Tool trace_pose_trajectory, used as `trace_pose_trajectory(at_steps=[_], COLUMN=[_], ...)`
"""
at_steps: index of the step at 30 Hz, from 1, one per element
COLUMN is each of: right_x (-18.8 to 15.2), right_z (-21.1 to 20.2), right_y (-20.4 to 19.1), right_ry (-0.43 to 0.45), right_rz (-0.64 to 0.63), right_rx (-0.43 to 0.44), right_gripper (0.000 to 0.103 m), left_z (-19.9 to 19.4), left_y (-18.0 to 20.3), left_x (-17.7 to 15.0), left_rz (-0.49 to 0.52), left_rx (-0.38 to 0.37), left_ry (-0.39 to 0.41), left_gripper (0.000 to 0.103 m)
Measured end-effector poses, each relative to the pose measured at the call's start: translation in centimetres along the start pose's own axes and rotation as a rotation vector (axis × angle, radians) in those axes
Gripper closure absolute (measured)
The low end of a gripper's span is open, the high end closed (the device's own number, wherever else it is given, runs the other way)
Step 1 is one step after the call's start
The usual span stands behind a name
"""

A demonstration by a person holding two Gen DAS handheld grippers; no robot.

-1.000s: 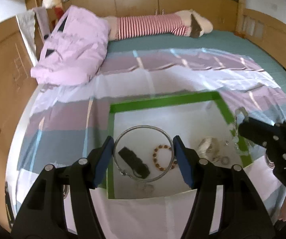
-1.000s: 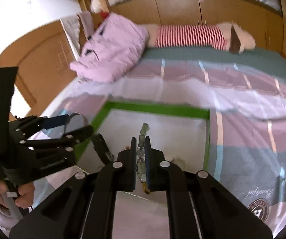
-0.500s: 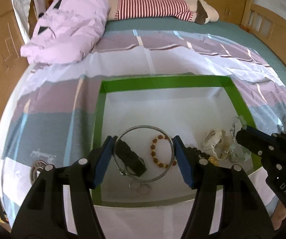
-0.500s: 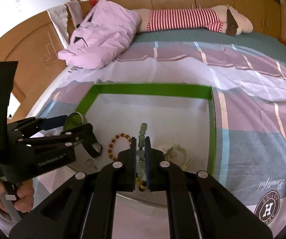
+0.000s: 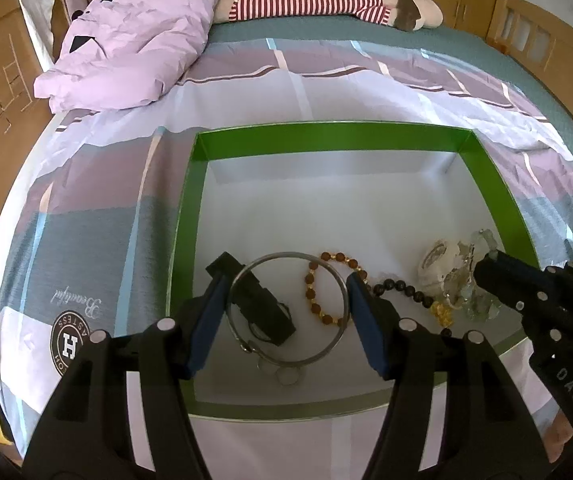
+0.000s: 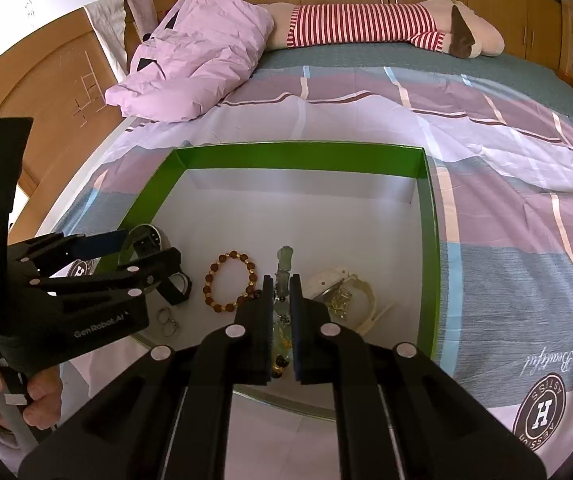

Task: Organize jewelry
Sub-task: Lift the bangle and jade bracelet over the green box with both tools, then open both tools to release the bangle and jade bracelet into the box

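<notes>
Lower centre of the left wrist view: left gripper (image 5: 286, 304) spread wide, clasping a silver bangle (image 5: 287, 309) over the green-walled box (image 5: 326, 136); several pieces lay inside. Lower centre of the right wrist view: right gripper (image 6: 281, 322) nearly closed on a pale bead strand (image 6: 284, 266); upper floor remained free.

Box (image 5: 190, 216) on the bed (image 5: 98, 184); inside, bangle (image 5: 286, 312) left, bead bracelet (image 5: 318, 292) middle, watch (image 5: 438, 264) right, pillow (image 5: 134, 36) behind.
</notes>
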State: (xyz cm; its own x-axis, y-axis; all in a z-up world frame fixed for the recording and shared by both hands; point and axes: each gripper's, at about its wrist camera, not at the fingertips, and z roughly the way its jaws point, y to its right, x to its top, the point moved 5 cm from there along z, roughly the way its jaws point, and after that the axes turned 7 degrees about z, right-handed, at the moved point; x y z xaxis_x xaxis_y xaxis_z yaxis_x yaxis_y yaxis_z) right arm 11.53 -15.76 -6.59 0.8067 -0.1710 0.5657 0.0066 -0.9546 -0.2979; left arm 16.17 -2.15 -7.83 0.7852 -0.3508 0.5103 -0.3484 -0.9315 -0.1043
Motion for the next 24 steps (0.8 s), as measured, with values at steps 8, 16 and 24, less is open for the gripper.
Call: trace_pose_trajectory(at_steps=[8, 16, 24], right_x=[-0.05, -0.03, -0.05], right_z=[0.07, 0.09, 0.21], right_y=[0.01, 0.04, -0.03], right_ry=[-0.003, -0.004, -0.009], right_rz=[-0.002, 0.001, -0.002], right_rx=[-0.004, -0.007, -0.004], right_gripper=[0.096, 0.096, 0.096], left_z=[0.24, 0.36, 0.39], left_y=[-0.12, -0.07, -0.01], left_x=[-0.10, -0.24, -0.30], left_rz=[-0.004, -0.003, -0.004], left_rx=[-0.003, -0.009, -0.008], left_ry=[-0.008, -0.013, -0.014], left_gripper=[0.041, 0.041, 0.041])
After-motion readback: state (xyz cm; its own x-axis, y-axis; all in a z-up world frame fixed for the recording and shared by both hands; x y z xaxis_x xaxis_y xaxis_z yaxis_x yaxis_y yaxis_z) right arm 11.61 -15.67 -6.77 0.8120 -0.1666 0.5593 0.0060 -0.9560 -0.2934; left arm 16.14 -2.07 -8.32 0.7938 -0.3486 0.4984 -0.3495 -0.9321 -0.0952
